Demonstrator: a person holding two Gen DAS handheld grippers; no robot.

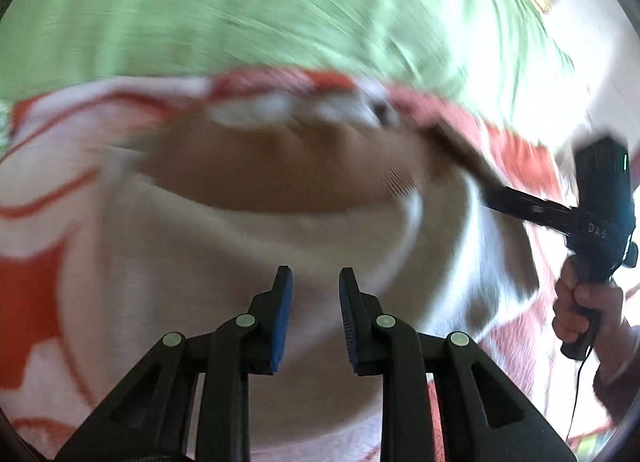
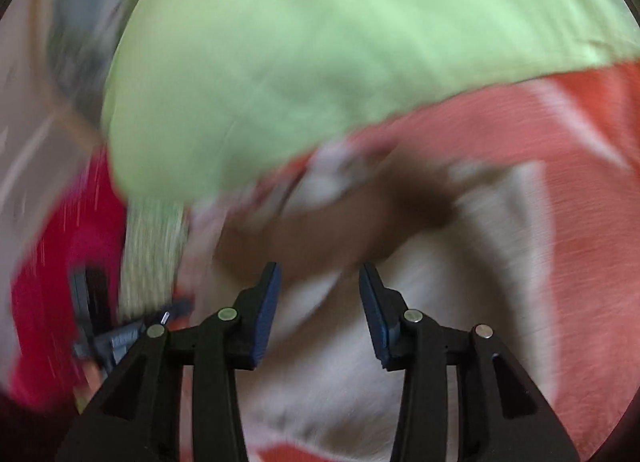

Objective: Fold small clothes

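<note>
A small white and brown garment (image 1: 256, 221) lies on a red-and-white patterned cloth (image 1: 36, 282); both views are blurred by motion. My left gripper (image 1: 315, 282) is open and empty just above the garment's white part. My right gripper (image 2: 320, 274) is open and empty over the same garment (image 2: 340, 342), near its brown band (image 2: 320, 234). In the left wrist view the right gripper's body (image 1: 600, 213) shows at the right, held in a hand, its fingers (image 1: 516, 197) reaching to the garment's brown edge.
A light green sheet (image 1: 260, 9) covers the far side, also in the right wrist view (image 2: 340, 41). A red-pink fabric (image 2: 52, 302) and a green-white patterned cloth (image 2: 154, 254) lie at the left of the right wrist view.
</note>
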